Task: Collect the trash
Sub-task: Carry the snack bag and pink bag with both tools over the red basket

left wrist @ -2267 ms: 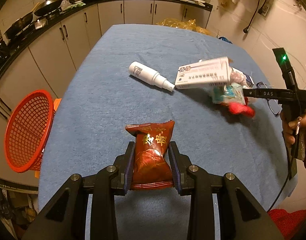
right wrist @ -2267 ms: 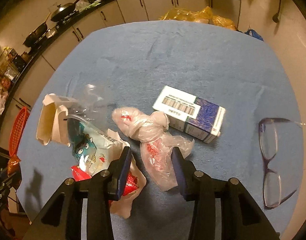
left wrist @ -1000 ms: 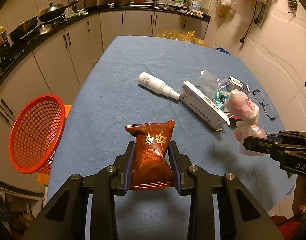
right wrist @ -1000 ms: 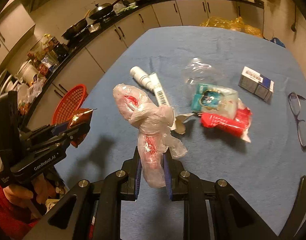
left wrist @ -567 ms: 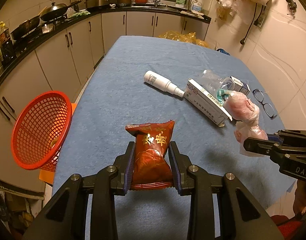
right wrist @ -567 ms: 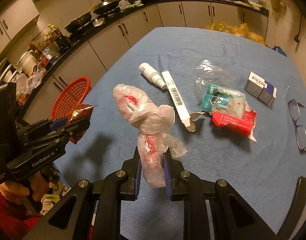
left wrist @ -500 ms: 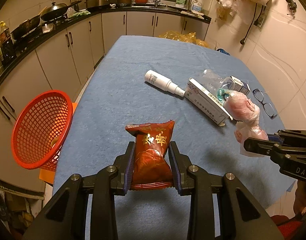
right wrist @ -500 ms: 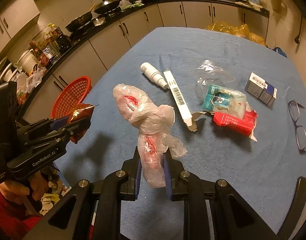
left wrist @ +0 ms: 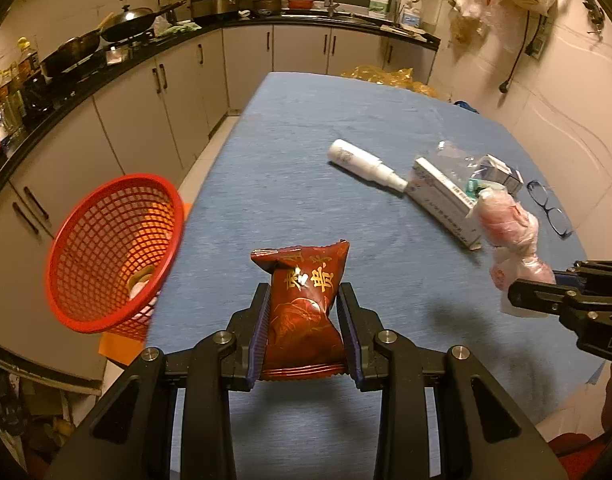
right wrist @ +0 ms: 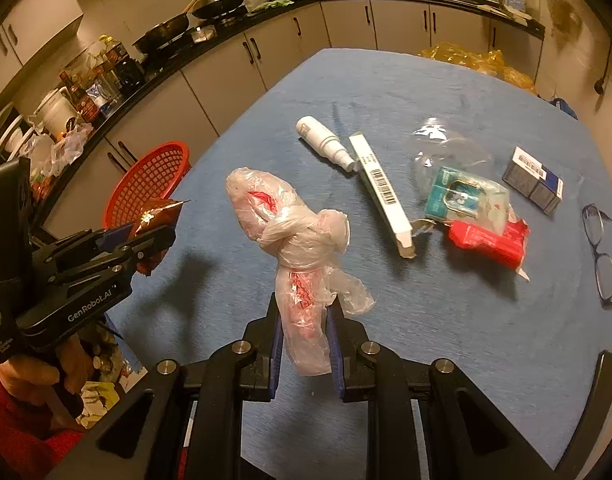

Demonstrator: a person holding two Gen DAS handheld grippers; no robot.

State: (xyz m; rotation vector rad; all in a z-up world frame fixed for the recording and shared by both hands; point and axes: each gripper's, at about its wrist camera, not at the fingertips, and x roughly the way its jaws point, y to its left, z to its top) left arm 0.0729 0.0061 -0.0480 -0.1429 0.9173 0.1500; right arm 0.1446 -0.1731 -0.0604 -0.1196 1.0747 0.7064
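Note:
My left gripper (left wrist: 305, 320) is shut on a dark red snack packet (left wrist: 304, 312) and holds it above the blue table's near left part. A red mesh basket (left wrist: 110, 256) hangs beside the table's left edge, with some scraps inside. My right gripper (right wrist: 305, 328) is shut on a knotted clear plastic bag (right wrist: 290, 232), held above the table; the bag also shows in the left wrist view (left wrist: 509, 232). The left gripper with the packet shows in the right wrist view (right wrist: 146, 236), close to the basket (right wrist: 146, 184).
On the blue table (right wrist: 465, 340) lie a white spray bottle (right wrist: 325, 140), a long white carton (right wrist: 381, 192), a clear wrapper (right wrist: 445, 148), a teal pack (right wrist: 461, 196), a red wrapper (right wrist: 489, 240), a small blue box (right wrist: 533, 180) and glasses (right wrist: 601, 252). Cabinets line the left.
The left gripper with the packet has drifted toward the basket, which looms larger and nearer. The right gripper still holds the bag aloft, hardly moved.

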